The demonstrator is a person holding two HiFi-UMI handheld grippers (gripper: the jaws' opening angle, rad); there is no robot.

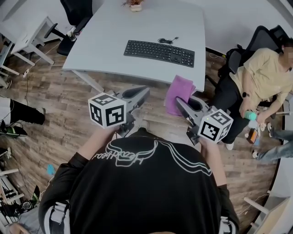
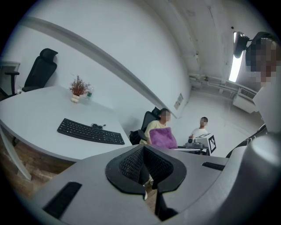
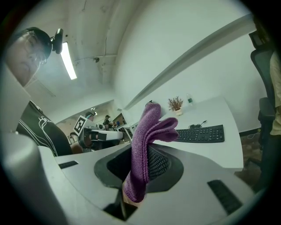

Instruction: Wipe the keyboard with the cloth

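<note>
Here we pinch the purple cloth [image 1: 179,87] in our right hand-held gripper [image 1: 180,101] at centre frame. Our left hand-held gripper [image 1: 144,91] is pressed together, empty. The keyboard [image 1: 159,52] lies on the tabletop [image 1: 114,32] above.

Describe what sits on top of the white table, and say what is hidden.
A black keyboard with its coiled cable and a small potted plant sit on the table. The purple cloth, shut in the right gripper, hides part of its near edge in the head view.
</note>
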